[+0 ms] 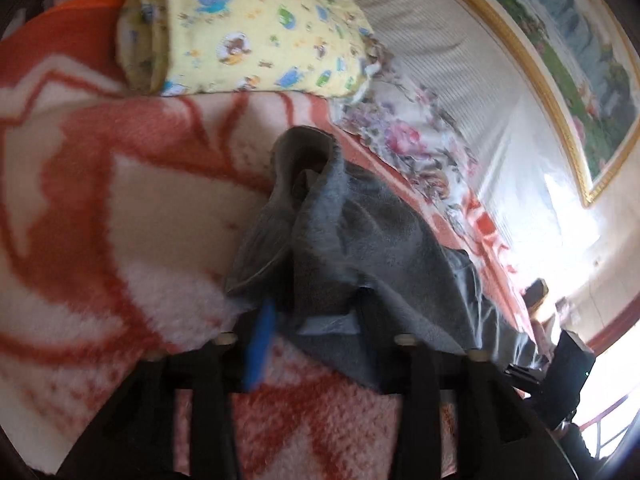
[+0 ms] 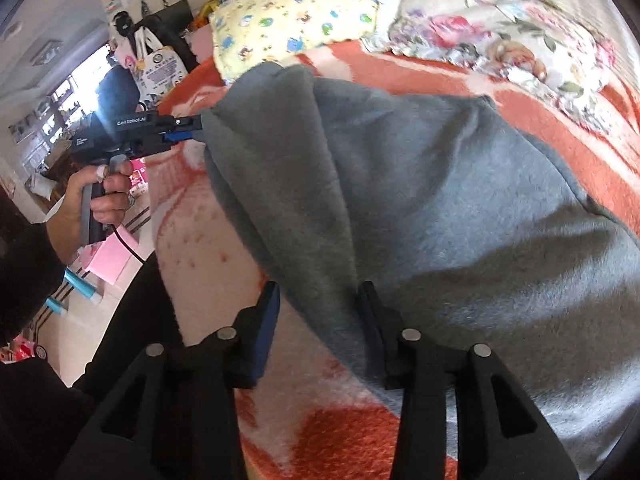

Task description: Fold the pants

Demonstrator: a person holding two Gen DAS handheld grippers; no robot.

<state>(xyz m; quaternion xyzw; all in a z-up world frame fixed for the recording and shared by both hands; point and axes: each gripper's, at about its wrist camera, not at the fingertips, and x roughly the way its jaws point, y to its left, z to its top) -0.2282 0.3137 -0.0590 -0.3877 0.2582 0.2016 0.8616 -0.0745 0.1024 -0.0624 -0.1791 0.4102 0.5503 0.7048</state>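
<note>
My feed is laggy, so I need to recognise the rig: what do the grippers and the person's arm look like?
Both grippers are black with triangular cut-out linkages, round silver pins and blue pads inside the jaws. The left gripper has a boxy black body with white "CenRobot.AI" lettering, a grey pistol handle and a black cable. The left hand is bare below a black sleeve.

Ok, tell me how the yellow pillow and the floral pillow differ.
The yellow pillow carries small cartoon animals in blue and green; the floral pillow carries large pink roses on white. The yellow one lies nearer the left gripper, the floral one farther to the right. The yellow one looks smooth, the floral one more rumpled. Both rest on the orange blanket, beyond the pants.
</note>
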